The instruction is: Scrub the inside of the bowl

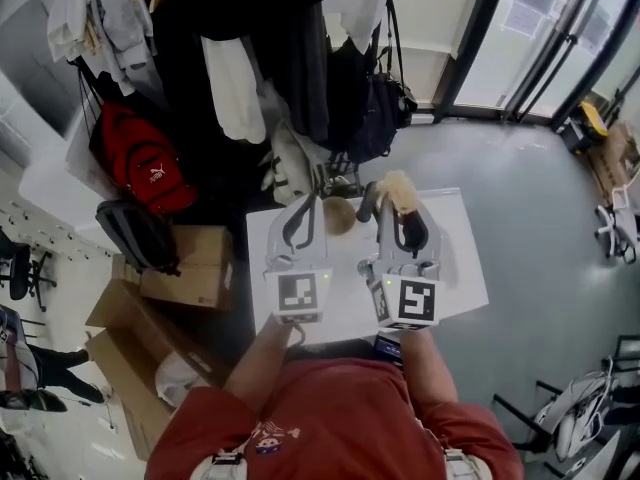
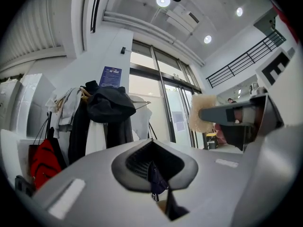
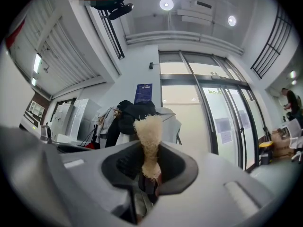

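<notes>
Bowl (image 1: 340,215) on white table (image 1: 455,258) between claws — left claw (image 2: 154,176) clenched, right claw (image 3: 150,181) grasping fibrous scrubber (image 3: 148,136), hanging coats (image 1: 270,28) behind

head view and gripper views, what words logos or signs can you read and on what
"puma": white print on the red backpack.
Blue wall poster: too small to read.
Papers on the glass doors: blurred, unreadable.
Print on the red shirt: too small to read.
Marker cube: black square pattern, no words.

I note a tan bowl (image 1: 338,215) at the tabletop's (image 1: 455,258) far edge; frayed pale scrubber (image 3: 147,141) upright, clamped in right gripper (image 3: 150,178).
</notes>
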### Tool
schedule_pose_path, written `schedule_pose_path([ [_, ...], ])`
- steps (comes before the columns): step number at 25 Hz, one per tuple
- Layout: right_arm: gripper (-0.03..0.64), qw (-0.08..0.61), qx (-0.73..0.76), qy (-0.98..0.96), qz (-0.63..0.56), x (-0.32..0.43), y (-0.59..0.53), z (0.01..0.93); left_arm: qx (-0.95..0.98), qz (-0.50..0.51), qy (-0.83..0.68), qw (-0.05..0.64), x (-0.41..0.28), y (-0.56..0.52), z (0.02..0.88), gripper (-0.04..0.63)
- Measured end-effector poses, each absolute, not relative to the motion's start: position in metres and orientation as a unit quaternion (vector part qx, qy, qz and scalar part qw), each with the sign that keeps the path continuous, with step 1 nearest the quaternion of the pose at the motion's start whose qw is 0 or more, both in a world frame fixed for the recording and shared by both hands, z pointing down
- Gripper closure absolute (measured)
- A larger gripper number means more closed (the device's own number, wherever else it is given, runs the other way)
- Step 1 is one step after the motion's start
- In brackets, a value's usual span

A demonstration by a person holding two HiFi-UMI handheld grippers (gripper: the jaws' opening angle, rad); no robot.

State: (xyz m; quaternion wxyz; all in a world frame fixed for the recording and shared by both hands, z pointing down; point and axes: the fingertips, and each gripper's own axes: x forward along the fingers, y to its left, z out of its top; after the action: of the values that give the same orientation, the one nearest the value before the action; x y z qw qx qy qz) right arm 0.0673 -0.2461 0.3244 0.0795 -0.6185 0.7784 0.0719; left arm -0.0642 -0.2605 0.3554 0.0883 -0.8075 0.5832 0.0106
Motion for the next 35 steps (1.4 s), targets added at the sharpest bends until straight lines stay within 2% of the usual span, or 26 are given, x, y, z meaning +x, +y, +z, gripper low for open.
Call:
schedule_pose_path([
  [7, 0.54, 0.079, -0.609, 0.786, 0.073, 0.081, -0.261, 0.33, -0.792, -0.039, 0.607, 0.055, -0.063, -0.282, 0.4, 0.589],
  [14, 0.54, 0.074, -0.611, 0.786, 0.062, 0.092, -0.268, 0.339, -0.792, -0.075, 0.606, -0.019, -0.063, -0.301, 0.455, 0.512],
  [23, 0.54, 0.066, -0.62, 0.78, 0.052, 0.105, -0.272, 0.351, -0.788, -0.111, 0.599, -0.09, -0.057, -0.313, 0.514, 0.446],
  [35, 0.54, 0.048, -0.641, 0.764, 0.05, 0.125, -0.274, 0.36, -0.771, -0.134, 0.595, -0.184, -0.058, -0.329, 0.582, 0.413],
])
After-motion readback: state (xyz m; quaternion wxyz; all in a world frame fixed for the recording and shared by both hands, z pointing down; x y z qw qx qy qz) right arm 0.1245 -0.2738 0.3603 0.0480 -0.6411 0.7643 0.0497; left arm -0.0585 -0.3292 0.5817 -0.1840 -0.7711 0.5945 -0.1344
